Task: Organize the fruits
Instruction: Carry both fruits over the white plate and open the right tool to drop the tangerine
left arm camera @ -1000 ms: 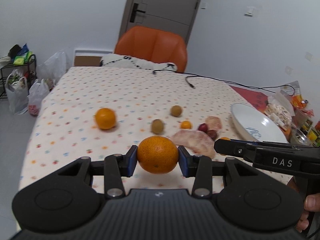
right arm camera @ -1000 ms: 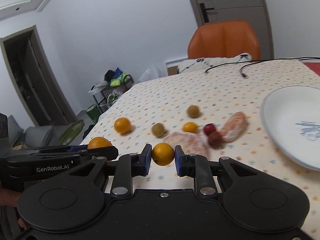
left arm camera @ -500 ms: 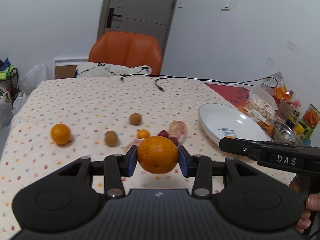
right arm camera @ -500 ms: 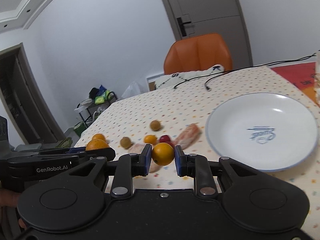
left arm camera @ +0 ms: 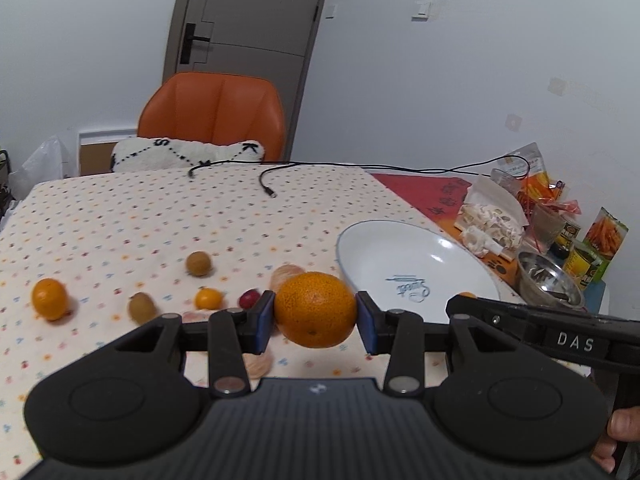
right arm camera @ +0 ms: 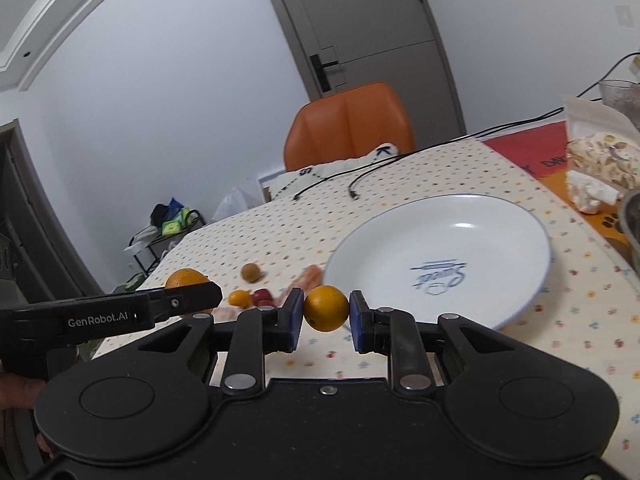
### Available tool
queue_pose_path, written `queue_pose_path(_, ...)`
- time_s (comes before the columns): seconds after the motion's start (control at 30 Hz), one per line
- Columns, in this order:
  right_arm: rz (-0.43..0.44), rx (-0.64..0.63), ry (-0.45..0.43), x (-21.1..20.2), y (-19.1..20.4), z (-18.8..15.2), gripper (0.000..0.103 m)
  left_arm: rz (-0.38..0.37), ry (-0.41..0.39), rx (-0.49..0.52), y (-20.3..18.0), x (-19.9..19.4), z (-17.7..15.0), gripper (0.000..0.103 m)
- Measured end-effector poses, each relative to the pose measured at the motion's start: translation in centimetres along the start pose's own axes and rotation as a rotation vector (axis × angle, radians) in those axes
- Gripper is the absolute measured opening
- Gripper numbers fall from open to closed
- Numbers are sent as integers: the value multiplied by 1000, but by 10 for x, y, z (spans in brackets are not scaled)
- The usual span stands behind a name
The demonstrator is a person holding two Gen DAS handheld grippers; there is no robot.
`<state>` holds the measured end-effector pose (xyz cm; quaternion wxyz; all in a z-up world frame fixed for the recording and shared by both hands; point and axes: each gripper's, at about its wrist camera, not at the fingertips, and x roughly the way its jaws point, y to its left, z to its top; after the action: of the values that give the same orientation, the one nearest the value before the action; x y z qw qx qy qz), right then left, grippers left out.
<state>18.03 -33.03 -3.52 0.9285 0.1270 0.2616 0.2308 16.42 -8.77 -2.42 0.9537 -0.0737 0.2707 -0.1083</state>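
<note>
Blue-padded jaws of the left gripper pinch a large orange above the dotted tablecloth, near the white plate; the right gripper clamps a smaller orange (both lifted) just before the plate's rim.

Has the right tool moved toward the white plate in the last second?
Yes. The right tool carried its small orange rightward, nearer the white plate.
</note>
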Motion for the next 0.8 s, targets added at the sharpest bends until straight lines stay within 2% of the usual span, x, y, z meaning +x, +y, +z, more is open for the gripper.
queue_pose_path(0.43,-80,20,-8,6,-27,-1,23,-37,22,22,-24,37,8,41)
queue_pose_path(0.8,-152,40,-15,9,-51,-1,23,-35,49,37,-39,65,9,41)
